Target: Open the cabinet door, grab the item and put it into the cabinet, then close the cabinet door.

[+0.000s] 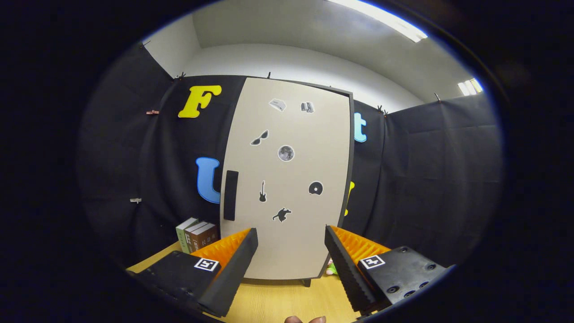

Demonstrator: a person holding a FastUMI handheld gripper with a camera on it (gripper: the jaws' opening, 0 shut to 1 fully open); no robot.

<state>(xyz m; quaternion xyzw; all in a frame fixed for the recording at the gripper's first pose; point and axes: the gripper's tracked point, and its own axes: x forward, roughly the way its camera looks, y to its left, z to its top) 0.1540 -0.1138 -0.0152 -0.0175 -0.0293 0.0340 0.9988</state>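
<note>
Cabinet door (287, 179) is standing shut ahead of us, a pale panel with one dark handle (230, 195) upright near its left edge and seven small stickers (285, 153) scattered over its face; the cabinet is resting on the wooden worktop (273, 303), backed by the booth's black cloth. Our gripper (291, 251) is hovering wide, its two fingers spread and holding nothing, the lower part of the door showing between them and well beyond their tips. A small pink-and-green soft item (332, 268) is peeking out by the cabinet's lower right corner, just past the right finger (343, 264); most of it is hidden, so we are not saying what it is. Three books (197, 235) are standing upright to the left of the cabinet. We are judging that a shut door with the item outside fits a door waiting to be opened; whether something already lies inside we cannot tell. If the door is to be opened, we are advising lining both fingers squarely on the handle, gripping it across its narrow width, and pulling along the door's arc rather than straight back, since the hinges are probably on the right.
</note>
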